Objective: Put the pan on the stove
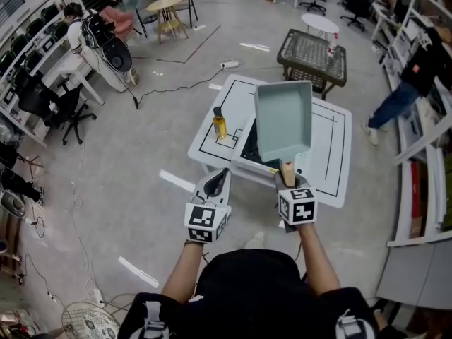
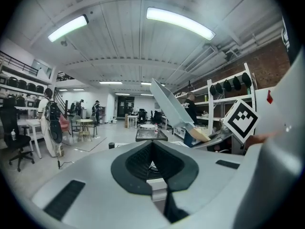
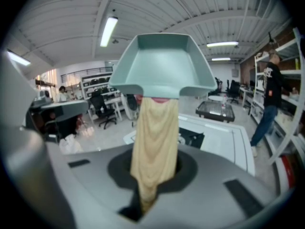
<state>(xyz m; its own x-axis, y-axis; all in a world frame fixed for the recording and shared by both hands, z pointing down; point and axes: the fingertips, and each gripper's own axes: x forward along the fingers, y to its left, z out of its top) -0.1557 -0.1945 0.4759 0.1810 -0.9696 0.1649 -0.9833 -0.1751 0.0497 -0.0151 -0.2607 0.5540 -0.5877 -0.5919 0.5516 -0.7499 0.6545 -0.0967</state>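
Note:
A pale green rectangular pan [image 1: 284, 122] with a wooden handle [image 1: 288, 169] hangs in the air over the white table [image 1: 332, 154]. My right gripper [image 1: 288, 179] is shut on that handle. In the right gripper view the handle [image 3: 155, 142] runs up from between the jaws of the right gripper [image 3: 147, 194] to the pan [image 3: 162, 63], tilted upward. The black stove [image 1: 248, 145] lies on the table below the pan, partly hidden by it. My left gripper [image 1: 216, 183] is beside the right one, shut and holding nothing; from the left gripper [image 2: 152, 168] the pan [image 2: 171, 105] shows to the right.
An oil bottle [image 1: 219, 123] stands on the table's left part. Behind the table is a black mesh table [image 1: 311, 54] with a bottle [image 1: 330, 44]. A person [image 1: 413, 83] stands by the shelves on the right. Cables lie on the floor to the left.

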